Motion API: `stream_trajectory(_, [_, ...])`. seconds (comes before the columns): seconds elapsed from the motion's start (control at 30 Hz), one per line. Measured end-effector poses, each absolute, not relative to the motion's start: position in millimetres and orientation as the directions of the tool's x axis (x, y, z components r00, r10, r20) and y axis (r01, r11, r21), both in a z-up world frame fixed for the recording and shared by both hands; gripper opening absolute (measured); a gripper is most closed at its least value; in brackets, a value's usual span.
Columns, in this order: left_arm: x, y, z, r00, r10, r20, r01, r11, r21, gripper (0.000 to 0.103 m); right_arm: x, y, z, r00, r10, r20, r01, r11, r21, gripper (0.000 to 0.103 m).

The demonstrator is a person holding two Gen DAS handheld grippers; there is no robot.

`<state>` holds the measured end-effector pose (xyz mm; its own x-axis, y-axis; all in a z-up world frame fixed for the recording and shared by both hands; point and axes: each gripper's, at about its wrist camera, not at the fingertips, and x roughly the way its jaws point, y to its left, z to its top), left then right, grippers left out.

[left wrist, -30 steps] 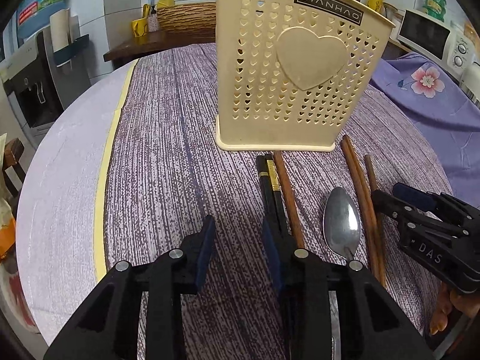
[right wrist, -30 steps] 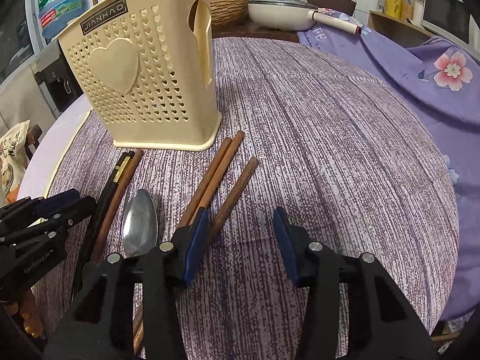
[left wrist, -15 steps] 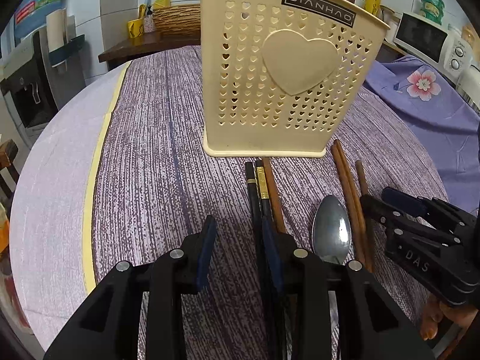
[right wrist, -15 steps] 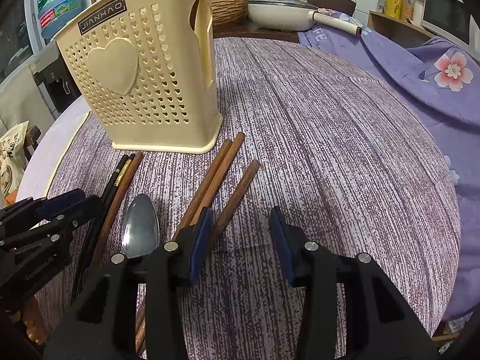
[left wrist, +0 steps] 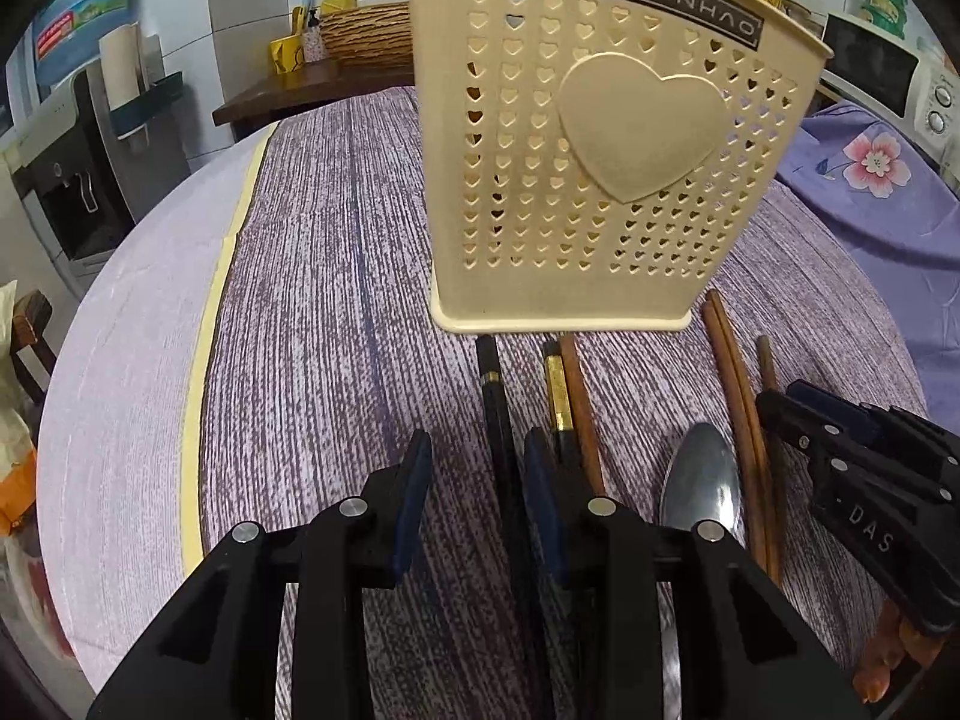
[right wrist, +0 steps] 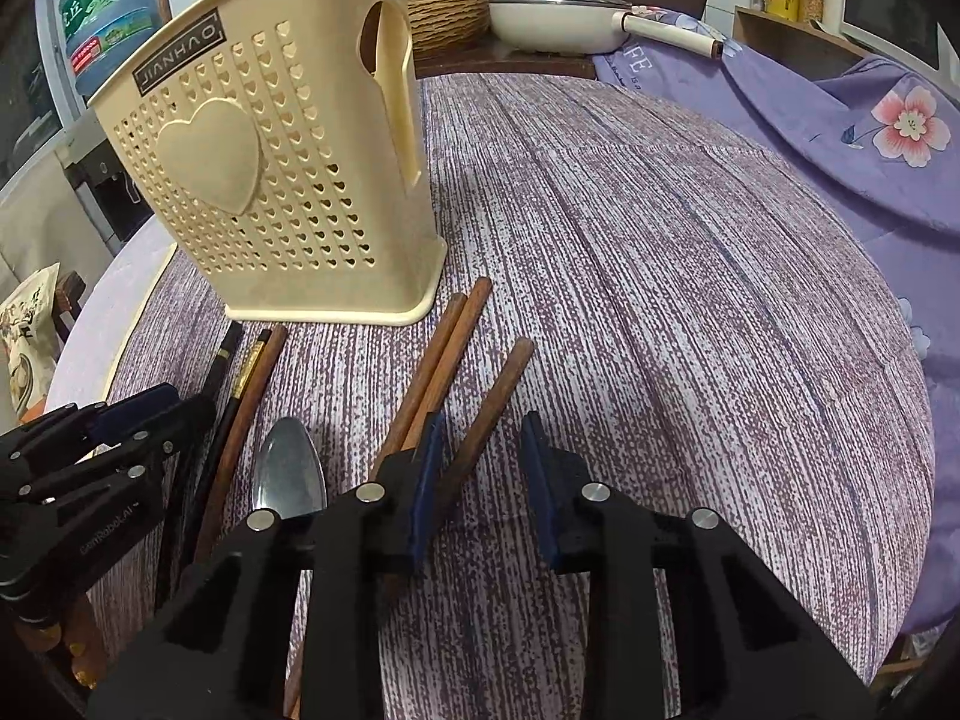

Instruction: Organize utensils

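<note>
Left gripper (left wrist: 474, 498) open astride black chopstick (left wrist: 495, 408) — right gripper (right wrist: 483, 468) open, empty.

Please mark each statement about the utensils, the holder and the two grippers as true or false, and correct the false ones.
1. The cream holder stands upright on the table. True.
2. The spoon is inside the holder. False: it lies on the tablecloth.
3. A black chopstick lies between the fingers of the left gripper. True.
4. The right gripper is shut. False: it is open.
</note>
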<state>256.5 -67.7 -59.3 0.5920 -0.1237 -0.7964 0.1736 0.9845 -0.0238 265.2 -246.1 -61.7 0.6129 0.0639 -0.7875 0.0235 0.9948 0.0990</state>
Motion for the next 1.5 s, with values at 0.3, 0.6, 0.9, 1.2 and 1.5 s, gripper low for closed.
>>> stream_trajectory(0.3, [272, -73, -60, 0.606, -0.084, -0.791, 0.138, 0.99, 0.001, 0.018, 277, -246, -63, 0.629, 0.043, -0.776, 0.07, 0.991, 0.112, 0.013])
stream_trajectory(0.6, [278, -63, -60, 0.599, -0.123, -0.791, 0.108, 0.991, -0.072, 0.008, 279, -258, -64, 0.638, 0.106, -0.763, 0.078, 0.977, 0.201, 0.012])
stream_trajectory(0.9, [268, -57, -43, 0.642, -0.174, -0.747, 0.11, 0.985, -0.135, 0.008, 265, -263, -45, 0.695, 0.166, -0.699, 0.027, 0.966, 0.257, 0.011])
stream_trajectory(1.2, [238, -52, -2, 0.72, -0.244, -0.65, 0.16, 0.969, -0.187, 0.008, 233, -269, 5, 0.791, 0.234, -0.565, -0.074, 0.954, 0.292, 0.01])
stream_trajectory(1.5, [198, -42, 52, 0.798, -0.301, -0.523, 0.22, 0.952, -0.212, 0.008, 177, -271, 70, 0.848, 0.342, -0.404, -0.229, 0.925, 0.302, 0.008])
